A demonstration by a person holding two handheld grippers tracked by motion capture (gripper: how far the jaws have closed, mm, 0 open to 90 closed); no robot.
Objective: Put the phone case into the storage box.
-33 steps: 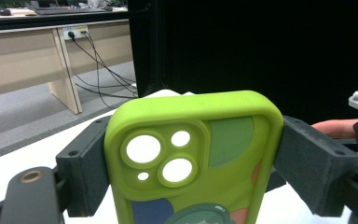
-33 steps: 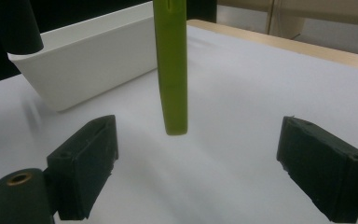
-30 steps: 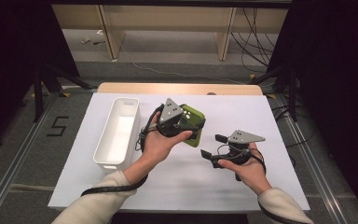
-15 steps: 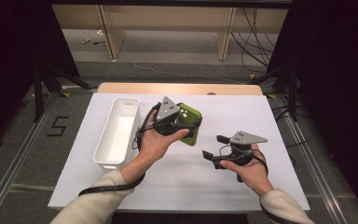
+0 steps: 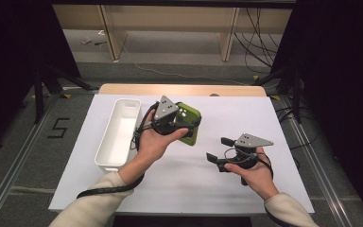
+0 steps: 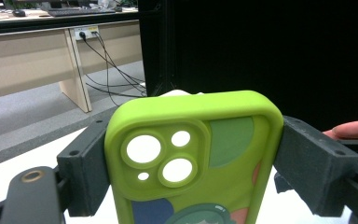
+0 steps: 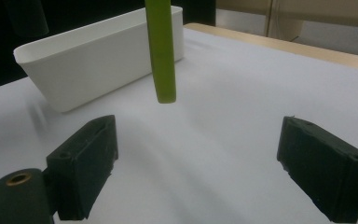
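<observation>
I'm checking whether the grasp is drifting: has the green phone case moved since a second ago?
Yes, slightly. In the high view the green phone case, clamped in the left gripper, has shifted a little toward the white bin.

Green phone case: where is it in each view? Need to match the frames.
High view: phone case centre, in the left gripper, right of the tray.
Left gripper view: case centre, clamped between the jaws, camera cutouts up.
Right gripper view: case top centre, edge-on, lifted off the table.
Shared landmark: the tray.
</observation>
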